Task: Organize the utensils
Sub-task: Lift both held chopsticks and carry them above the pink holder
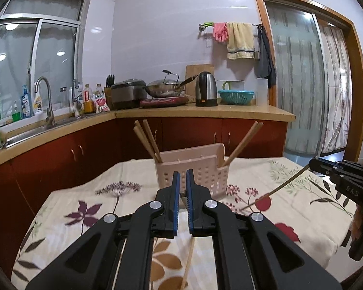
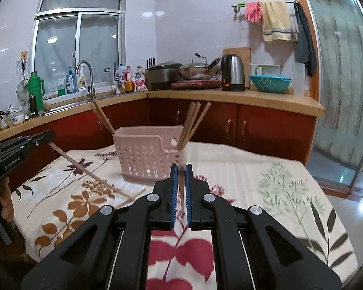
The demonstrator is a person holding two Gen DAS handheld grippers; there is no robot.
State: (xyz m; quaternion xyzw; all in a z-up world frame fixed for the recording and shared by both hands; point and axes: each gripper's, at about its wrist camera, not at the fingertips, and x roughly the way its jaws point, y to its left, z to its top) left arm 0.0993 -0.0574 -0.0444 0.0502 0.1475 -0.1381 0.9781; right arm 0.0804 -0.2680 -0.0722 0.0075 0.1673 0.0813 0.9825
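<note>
A pink slotted utensil basket [image 1: 193, 171] [image 2: 148, 155] stands on the flowered tablecloth with wooden chopsticks [image 1: 147, 139] [image 2: 193, 123] leaning out at both ends. My left gripper [image 1: 183, 174] is shut on a wooden chopstick [image 1: 188, 263] that hangs down below the jaws; in the right wrist view it [image 2: 46, 140] holds that chopstick [image 2: 84, 169] slanting down to the cloth. My right gripper [image 2: 181, 169] is shut on a thin chopstick [image 2: 181, 188]; in the left wrist view it [image 1: 313, 165] holds that stick [image 1: 278, 188] pointing down left.
Another chopstick [image 2: 133, 194] lies on the cloth [image 2: 254, 181] left of my right gripper. Behind the table runs a red cabinet counter [image 1: 205, 112] with a sink, bottles, rice cooker, wok, kettle [image 1: 205, 89] and teal colander. A glass sliding door is at right.
</note>
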